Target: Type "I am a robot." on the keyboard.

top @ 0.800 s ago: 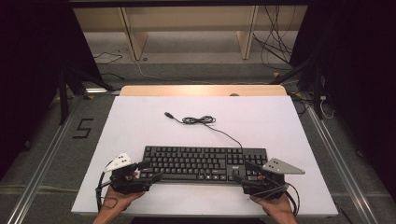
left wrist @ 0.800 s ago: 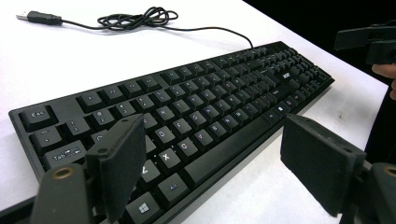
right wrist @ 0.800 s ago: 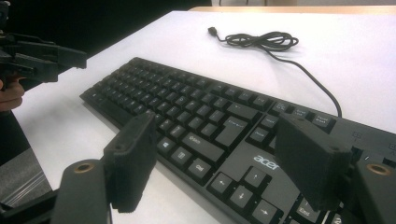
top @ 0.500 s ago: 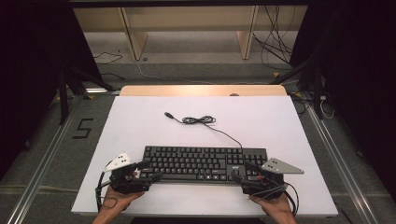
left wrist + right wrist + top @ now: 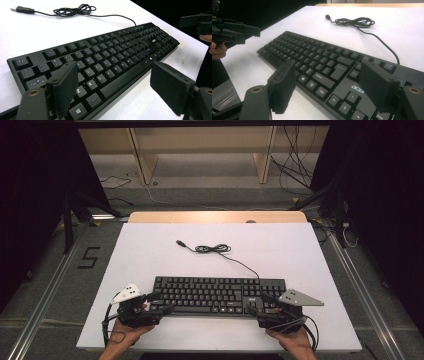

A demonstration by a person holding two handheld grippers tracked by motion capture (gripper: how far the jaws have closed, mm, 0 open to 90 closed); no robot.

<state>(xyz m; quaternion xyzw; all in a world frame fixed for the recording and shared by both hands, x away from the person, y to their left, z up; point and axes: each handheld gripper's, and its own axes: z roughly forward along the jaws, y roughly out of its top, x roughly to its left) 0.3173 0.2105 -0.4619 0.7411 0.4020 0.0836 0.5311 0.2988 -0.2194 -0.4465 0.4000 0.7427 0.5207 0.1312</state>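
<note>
At lower centre of the frame, the keyboard (image 5: 217, 295) lay on the bench (image 5: 150, 250), left tongs (image 5: 159, 303) and right tongs (image 5: 256, 304) spread at its ends, pinching nothing.

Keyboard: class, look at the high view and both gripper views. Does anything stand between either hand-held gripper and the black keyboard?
Nothing visible does. The left hand-held gripper sits open at the left end of the black plastic keyboard, the right hand-held gripper open at its right end. The keyboard's coiled black cable lies behind it on the white table.
</note>
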